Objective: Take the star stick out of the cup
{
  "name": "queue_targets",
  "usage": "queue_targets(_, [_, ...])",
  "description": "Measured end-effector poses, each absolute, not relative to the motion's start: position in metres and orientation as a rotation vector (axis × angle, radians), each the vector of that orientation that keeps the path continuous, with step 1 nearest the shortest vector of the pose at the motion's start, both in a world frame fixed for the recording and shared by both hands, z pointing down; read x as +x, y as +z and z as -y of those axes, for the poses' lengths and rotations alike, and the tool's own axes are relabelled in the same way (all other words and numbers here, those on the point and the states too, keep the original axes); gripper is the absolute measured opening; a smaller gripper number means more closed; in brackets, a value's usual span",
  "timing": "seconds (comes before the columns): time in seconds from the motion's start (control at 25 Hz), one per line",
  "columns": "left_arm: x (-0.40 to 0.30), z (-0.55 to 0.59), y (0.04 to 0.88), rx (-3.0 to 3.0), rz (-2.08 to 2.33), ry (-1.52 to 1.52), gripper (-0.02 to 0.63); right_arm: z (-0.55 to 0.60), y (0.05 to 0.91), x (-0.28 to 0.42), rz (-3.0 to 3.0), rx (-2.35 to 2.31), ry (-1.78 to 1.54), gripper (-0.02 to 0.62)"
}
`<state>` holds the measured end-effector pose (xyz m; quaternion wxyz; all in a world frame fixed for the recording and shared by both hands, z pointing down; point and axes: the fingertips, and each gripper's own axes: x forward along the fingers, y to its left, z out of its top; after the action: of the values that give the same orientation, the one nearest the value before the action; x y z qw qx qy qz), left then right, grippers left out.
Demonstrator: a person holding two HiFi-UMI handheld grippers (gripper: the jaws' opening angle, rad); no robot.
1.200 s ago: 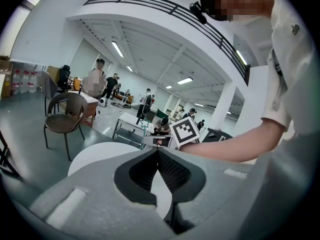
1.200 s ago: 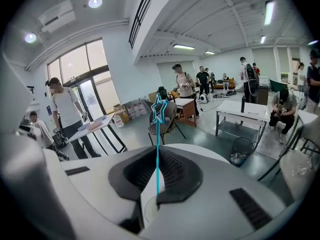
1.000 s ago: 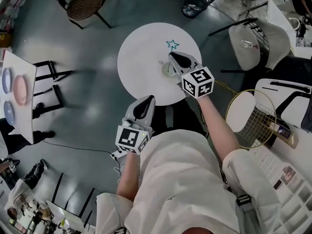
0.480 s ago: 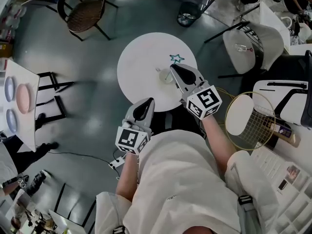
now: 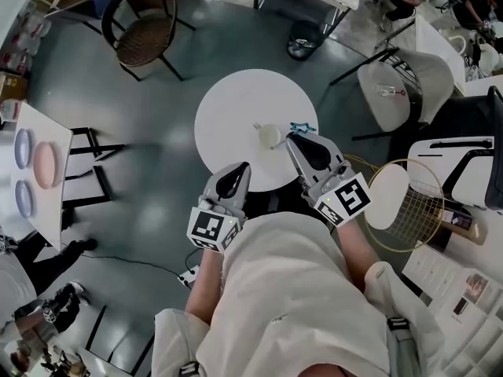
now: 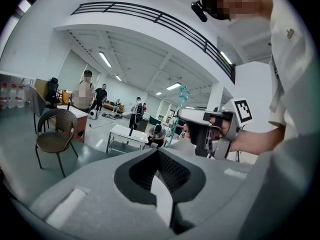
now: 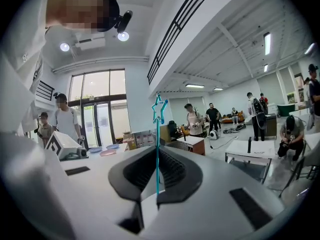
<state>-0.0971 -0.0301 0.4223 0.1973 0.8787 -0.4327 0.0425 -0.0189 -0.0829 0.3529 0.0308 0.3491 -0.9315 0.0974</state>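
beside the cup, centre of the head view: right gripper [image 5: 291, 138] is clamping the star stick [image 7: 159, 109] upright, with the star showing just right of the cup [image 5: 269, 137].
cup: is standing on the round white table [image 5: 228, 116], apparently empty.
left gripper [image 5: 240, 166]: is hanging at the table's lower edge, jaws together on nothing.
step: the stick is looking clear of the cup, so the removal is probably finishing.
next: is calling for carrying the stick aside without loosening early.

Open workshop hall: tables [image 5: 228, 108], chairs [image 5: 145, 18].

Right tongs [image 5: 292, 138] have lifted star stick [image 5: 302, 127] clear of cup [image 5: 269, 137].
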Motion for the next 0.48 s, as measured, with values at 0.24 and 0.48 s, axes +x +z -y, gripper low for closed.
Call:
queue_targets(0.24, [-0.101,0.034,0.409,2.486,1.211,0.104,0.006,0.064,0.333,-0.014,2.899,1.073,0.288,0.023])
queue_targets(0.48, [-0.088,0.033,0.408,2.511,1.199,0.094,0.006,0.052,0.34,-0.001,2.896,1.057,0.308,0.023])
